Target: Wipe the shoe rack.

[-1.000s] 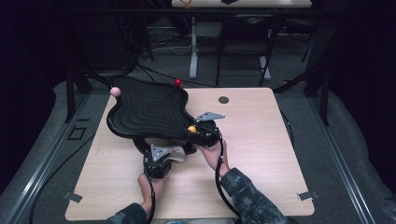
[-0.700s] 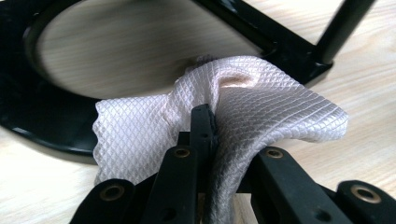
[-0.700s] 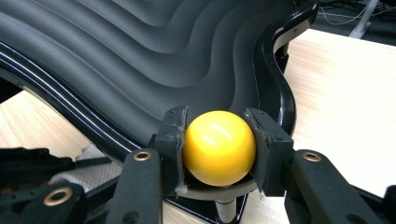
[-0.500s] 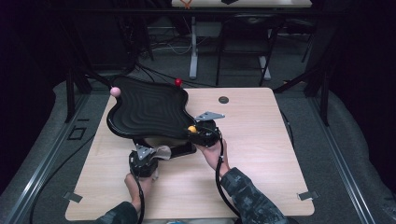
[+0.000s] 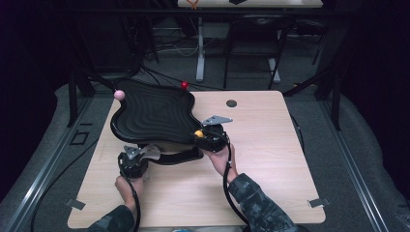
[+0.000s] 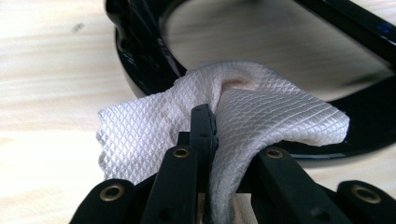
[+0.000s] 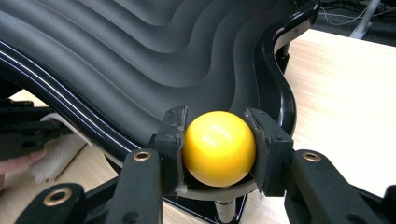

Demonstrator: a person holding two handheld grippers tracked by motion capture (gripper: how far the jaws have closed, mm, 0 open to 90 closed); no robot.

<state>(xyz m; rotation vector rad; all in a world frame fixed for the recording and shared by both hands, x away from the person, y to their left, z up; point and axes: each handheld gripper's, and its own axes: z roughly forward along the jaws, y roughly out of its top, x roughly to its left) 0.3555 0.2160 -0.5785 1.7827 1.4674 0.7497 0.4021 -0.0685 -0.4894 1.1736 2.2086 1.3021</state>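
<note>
No legible text, label, brand, number or sign appeared in any view. A small blue mark on the black frame [image 6: 384, 28] in the left gripper view was too blurred to be read. The ridged black board [image 5: 152, 113] and the table [image 5: 270, 145] carried no readable markings.

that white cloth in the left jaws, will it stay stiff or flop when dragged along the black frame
Likely floppy: the white cloth bunches and folds where the left gripper pinches it. Probably light, since its free corners hold up unsupported. Its quilted texture may catch a little on the black frame rather than slide.
</note>
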